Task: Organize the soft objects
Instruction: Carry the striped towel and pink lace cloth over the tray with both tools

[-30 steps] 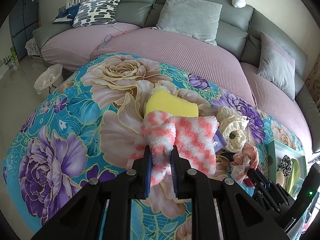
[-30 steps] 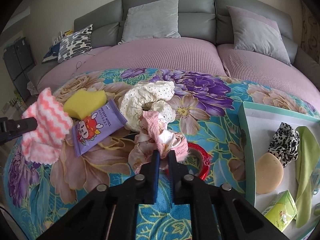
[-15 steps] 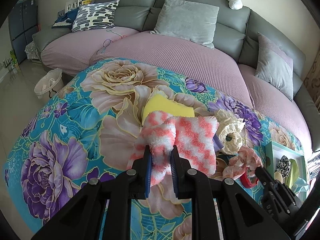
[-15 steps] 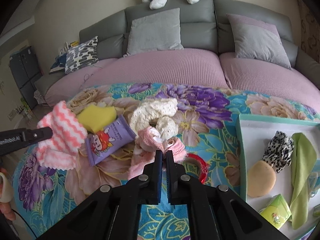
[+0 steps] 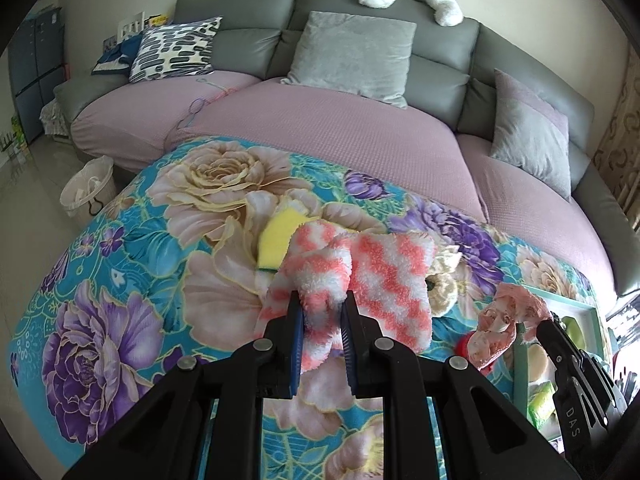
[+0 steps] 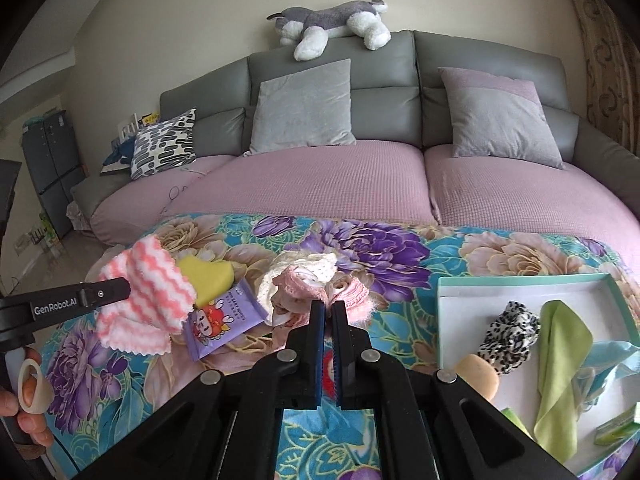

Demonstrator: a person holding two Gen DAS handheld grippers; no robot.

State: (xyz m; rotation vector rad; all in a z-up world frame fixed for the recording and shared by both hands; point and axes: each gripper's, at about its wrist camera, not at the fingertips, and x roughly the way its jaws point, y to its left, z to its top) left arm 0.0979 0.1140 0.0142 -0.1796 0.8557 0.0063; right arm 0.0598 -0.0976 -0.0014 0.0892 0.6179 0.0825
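My left gripper (image 5: 320, 300) is shut on a fluffy pink-and-white zigzag cloth (image 5: 360, 276), held above the floral tablecloth (image 5: 120, 280); the same cloth (image 6: 148, 296) hangs at the left of the right wrist view. My right gripper (image 6: 327, 306) is shut on a pink lace fabric piece (image 6: 320, 288), lifted off the table; it shows again as pink lace (image 5: 504, 316) at the right of the left wrist view. Below lie a yellow sponge (image 6: 208, 276), a purple wipes packet (image 6: 224, 320) and a cream lace scrunchie (image 6: 304, 268).
A teal-rimmed white tray (image 6: 520, 280) at the right holds a leopard scrunchie (image 6: 508, 336), a green cloth (image 6: 560, 364), a tan sponge (image 6: 480, 376) and green packets. A red ring (image 5: 464, 346) lies on the cloth. A sofa (image 6: 360, 184) with cushions stands behind; a basket (image 5: 88, 184) sits on the floor.
Both grippers have risen. The right one lifted the pink lace off the table and away from the red ring. The zigzag cloth hangs higher over the sponge.
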